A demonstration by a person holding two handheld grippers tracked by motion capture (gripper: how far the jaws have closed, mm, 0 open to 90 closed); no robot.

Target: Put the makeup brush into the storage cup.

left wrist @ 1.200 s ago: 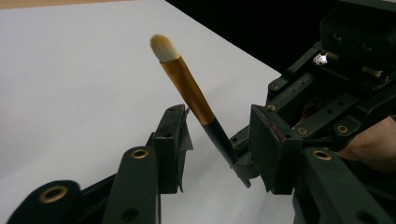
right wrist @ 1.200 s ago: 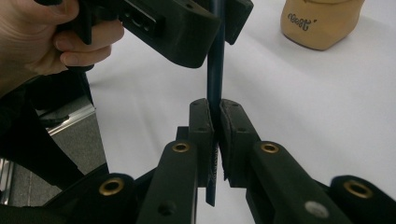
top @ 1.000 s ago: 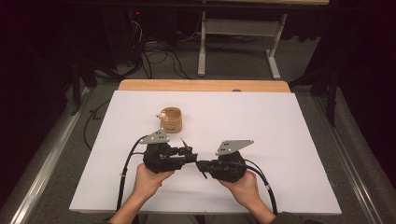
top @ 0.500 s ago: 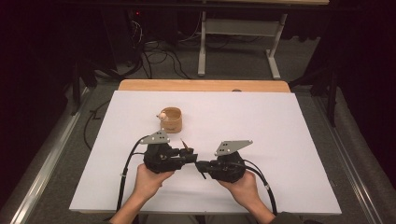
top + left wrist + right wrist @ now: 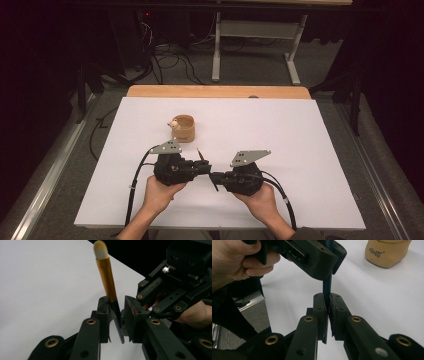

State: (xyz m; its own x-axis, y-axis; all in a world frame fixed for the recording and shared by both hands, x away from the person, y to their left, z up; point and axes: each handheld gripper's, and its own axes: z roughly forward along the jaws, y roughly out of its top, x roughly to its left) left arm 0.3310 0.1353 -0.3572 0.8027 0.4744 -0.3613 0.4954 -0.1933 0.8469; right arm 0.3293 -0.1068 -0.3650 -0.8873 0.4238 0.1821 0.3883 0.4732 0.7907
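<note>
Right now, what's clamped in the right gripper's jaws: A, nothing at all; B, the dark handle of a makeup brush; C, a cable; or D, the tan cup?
B: in the right gripper view the right gripper has both pads pressed on the dark handle of the brush, while the tan cup stands apart on the table.

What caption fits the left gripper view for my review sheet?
Left hand-held gripper, its jaws just closing around a makeup brush by its dark handle, above the white table.
</note>
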